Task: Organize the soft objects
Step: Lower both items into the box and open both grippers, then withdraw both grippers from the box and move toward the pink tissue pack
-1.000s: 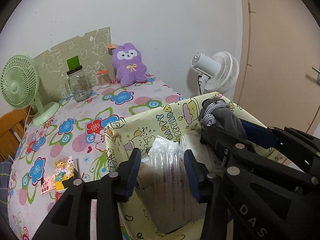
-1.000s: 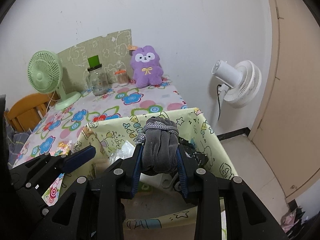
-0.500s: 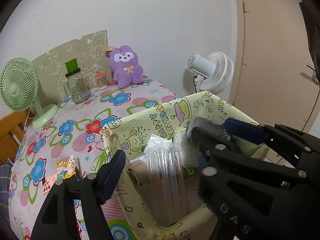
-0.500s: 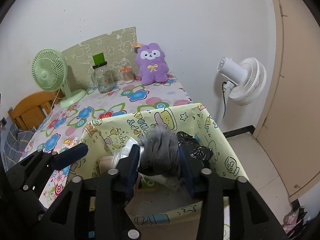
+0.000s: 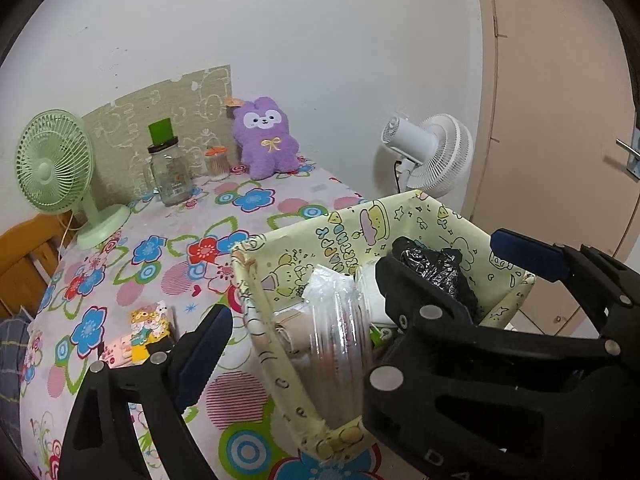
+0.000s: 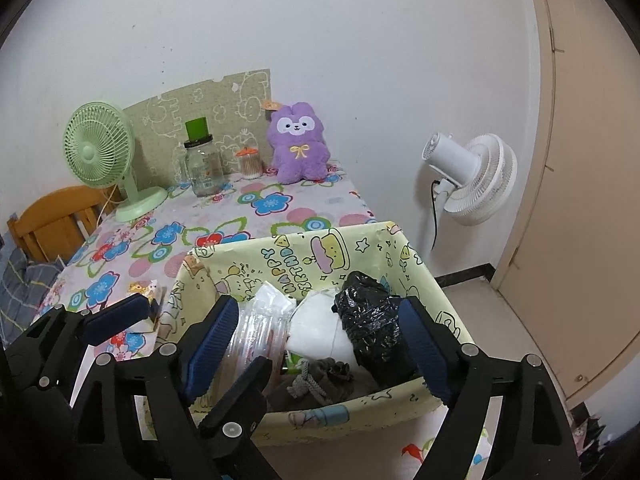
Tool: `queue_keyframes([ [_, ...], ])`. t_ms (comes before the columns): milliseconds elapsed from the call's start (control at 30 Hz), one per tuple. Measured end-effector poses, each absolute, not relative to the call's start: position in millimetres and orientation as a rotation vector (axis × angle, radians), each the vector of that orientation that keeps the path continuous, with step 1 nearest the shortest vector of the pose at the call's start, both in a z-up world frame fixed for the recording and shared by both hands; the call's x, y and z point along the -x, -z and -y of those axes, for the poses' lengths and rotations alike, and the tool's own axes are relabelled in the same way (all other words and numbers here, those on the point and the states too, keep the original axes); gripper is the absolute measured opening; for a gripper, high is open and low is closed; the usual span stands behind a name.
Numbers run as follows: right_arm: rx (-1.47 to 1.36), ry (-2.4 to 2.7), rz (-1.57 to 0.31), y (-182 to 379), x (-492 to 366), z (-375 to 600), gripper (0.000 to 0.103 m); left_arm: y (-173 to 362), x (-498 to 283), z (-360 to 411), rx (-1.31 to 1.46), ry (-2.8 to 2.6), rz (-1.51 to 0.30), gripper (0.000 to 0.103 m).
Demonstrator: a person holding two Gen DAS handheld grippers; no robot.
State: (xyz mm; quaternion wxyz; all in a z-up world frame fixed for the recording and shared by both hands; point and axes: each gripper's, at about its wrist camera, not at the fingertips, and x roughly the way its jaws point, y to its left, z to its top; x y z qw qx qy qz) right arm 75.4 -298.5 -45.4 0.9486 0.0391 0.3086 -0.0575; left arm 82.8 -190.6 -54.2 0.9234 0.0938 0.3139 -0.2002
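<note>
A yellow cartoon-print fabric bin (image 6: 320, 248) stands at the near corner of the floral table. Inside lie a grey drawstring pouch (image 6: 320, 378), a black plastic bag (image 6: 368, 320), a white bundle (image 6: 316, 328) and a clear plastic packet (image 6: 256, 332). My right gripper (image 6: 320, 340) hovers over the bin, its jaws opening, with nothing pressed between them. My left gripper (image 5: 304, 292) is also opening; its jaws straddle the bin's left wall (image 5: 260, 304) and the clear packet (image 5: 340, 340) without touching them. A purple plush (image 5: 266, 140) sits against the far wall.
On the table's far side stand a green desk fan (image 5: 52, 168), a glass jar (image 5: 168, 176) and a small toothpick pot (image 5: 216, 162). A cartoon sticker pack (image 5: 150, 328) lies left of the bin. A white fan (image 6: 468, 180) and a door (image 6: 592, 160) are to the right.
My right gripper opened and the grey pouch fell from it into the bin. My left gripper spread away from the clear packet and drew back a little.
</note>
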Motion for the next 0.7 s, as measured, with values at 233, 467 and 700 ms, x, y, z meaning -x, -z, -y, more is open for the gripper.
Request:
queue_keyframes([
  [233,-0.079,0.120,-0.603,35.0,-66.8,286.9,0.089,43.8,-73.5,178.1,-0.176,0.394,-0.612,0.097],
  [467,-0.075,0.121,-0.589,25.0,-58.3,274.8,0.090,35.4,-65.5,165.6,-0.160,0.379,-0.593,0.098],
  [700,-0.058,0.117,-0.568,17.5,-52.8,260.0,0.093,28.6,-59.6,151.4,-0.152,0.355,-0.571,0.099],
])
